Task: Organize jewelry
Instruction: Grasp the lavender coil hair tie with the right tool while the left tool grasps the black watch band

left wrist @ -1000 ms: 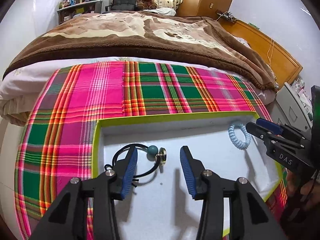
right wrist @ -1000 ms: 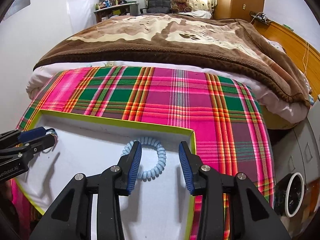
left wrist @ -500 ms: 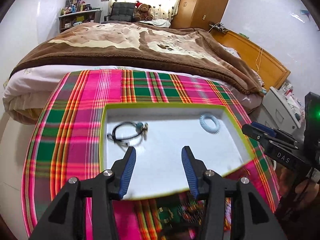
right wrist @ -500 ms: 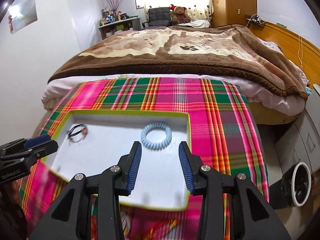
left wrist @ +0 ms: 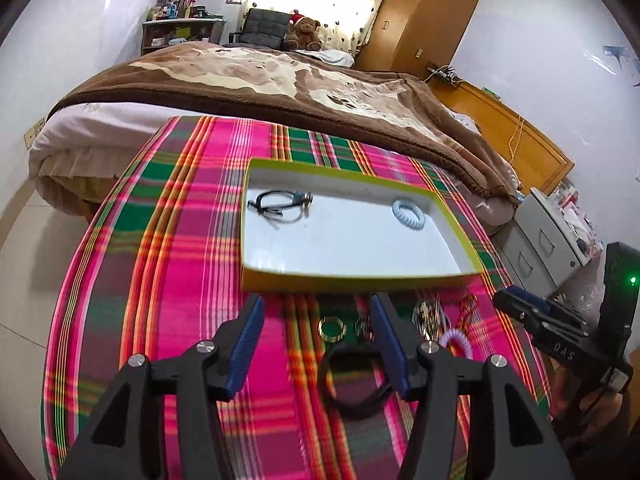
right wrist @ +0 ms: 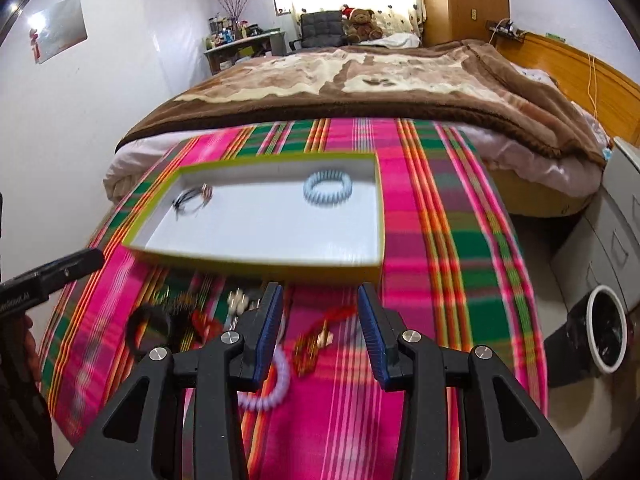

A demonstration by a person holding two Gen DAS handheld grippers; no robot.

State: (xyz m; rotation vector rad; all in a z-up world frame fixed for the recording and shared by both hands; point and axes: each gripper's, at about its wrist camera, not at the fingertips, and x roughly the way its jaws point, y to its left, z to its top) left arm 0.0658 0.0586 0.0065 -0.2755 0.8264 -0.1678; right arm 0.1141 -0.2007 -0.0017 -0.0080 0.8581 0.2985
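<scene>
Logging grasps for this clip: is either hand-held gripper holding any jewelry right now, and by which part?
Nothing is held. The left hand-held gripper and right hand-held gripper are both open and empty above the loose pieces on the plaid cloth.

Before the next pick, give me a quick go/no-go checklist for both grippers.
1. Left gripper open and empty: ok.
2. Right gripper open and empty: ok.
3. Tray has free floor; only the blue coil band and black cord piece lie inside: ok.
4. Loose pieces in reach: black ring, gold ring, purple coil lie on the cloth before the tray: ok.
5. Red-gold piece separate from its neighbours: cannot tell, blurred.
</scene>
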